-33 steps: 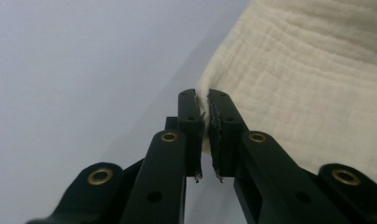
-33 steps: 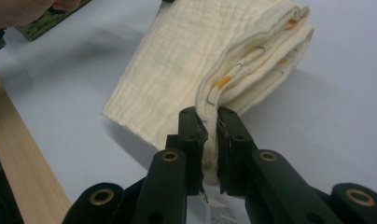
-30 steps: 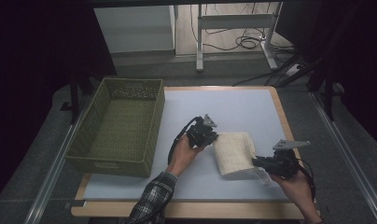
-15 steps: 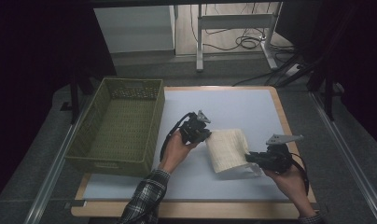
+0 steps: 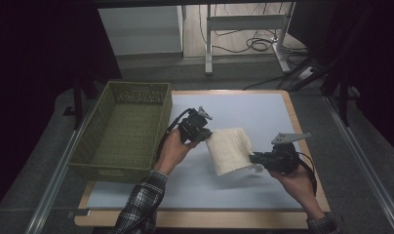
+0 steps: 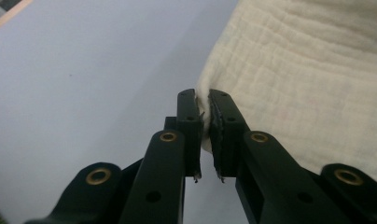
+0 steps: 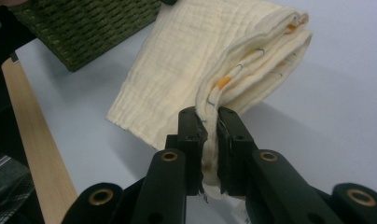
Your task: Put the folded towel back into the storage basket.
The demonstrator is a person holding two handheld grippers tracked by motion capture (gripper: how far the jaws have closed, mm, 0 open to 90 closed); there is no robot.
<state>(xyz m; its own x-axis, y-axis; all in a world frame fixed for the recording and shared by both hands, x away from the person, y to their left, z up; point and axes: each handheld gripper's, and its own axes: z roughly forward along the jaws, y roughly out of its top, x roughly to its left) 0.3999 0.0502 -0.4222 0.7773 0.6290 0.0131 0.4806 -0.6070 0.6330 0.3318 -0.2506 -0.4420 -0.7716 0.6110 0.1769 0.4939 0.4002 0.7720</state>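
The folded cloth (image 5: 229,150) is pinched at opposite ends by the left gripper (image 5: 205,137) and right gripper (image 5: 253,158), held above the bench (image 5: 263,112); the basket (image 5: 124,131) sits just left of it.

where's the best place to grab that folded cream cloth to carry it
Probably by its two opposite edges, one gripper from each side, as now: the left gripper pinches one edge of the folded cloth, the right gripper the stacked layers opposite, so the folds stay together.
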